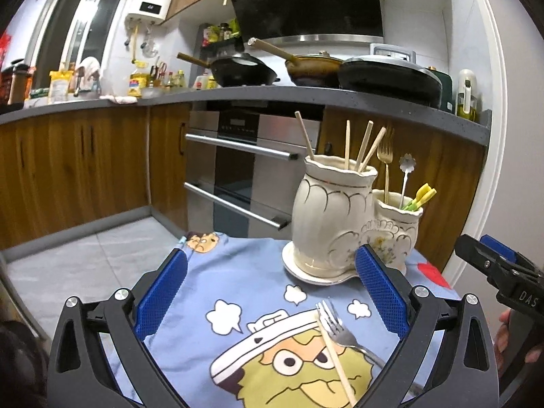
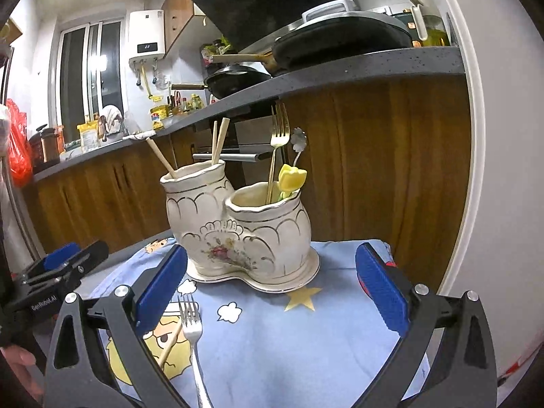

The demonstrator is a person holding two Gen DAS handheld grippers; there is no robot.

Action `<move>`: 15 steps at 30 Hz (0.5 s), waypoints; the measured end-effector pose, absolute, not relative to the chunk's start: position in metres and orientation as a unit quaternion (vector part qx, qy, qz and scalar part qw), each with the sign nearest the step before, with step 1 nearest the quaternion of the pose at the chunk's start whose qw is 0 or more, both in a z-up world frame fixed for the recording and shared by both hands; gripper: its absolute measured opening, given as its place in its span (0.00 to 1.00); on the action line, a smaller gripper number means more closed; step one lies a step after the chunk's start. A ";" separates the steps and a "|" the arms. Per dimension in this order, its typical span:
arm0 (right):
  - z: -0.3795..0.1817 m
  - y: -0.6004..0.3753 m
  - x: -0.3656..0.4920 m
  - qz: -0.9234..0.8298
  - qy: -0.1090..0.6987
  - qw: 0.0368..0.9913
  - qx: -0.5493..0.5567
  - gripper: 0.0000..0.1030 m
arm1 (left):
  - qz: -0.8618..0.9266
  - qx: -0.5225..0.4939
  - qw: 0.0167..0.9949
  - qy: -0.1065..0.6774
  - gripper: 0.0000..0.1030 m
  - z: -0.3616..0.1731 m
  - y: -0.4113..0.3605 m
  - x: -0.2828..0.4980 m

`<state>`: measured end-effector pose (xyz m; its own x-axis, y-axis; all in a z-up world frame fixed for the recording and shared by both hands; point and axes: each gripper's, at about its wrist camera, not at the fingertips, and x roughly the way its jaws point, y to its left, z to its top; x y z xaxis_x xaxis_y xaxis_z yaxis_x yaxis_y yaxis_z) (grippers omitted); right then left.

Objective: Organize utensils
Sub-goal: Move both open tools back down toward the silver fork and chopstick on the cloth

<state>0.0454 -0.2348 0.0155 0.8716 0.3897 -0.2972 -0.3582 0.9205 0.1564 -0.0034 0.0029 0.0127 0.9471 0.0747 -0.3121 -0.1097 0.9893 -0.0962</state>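
Nearest your left gripper (image 1: 272, 292), its jaws spread wide and empty, a silver fork (image 1: 335, 328) and one loose chopstick (image 1: 335, 360) lie crossed on the cartoon cloth (image 1: 238, 272) covering the desk. Your right gripper (image 2: 272, 289) is likewise apart, holding nothing. Beyond stands the twin ceramic holder (image 2: 238, 231): chopsticks (image 1: 360, 146) in its taller pot, a gold fork (image 2: 277, 142) in the shorter. Judged mostly complete; two items remain.
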 end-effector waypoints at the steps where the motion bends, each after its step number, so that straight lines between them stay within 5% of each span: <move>1: 0.016 -0.234 0.046 0.200 0.168 0.964 0.045 0.95 | 0.047 -0.051 0.985 0.158 0.95 0.013 0.003 -0.003; 11: -0.002 -0.198 0.050 0.250 0.260 0.932 -0.034 0.95 | 0.054 -0.063 0.970 0.231 0.95 0.000 0.025 0.011; 15: -0.012 -0.181 0.050 0.279 0.301 0.909 -0.068 0.85 | 0.038 -0.073 0.959 0.272 0.95 -0.013 0.029 0.018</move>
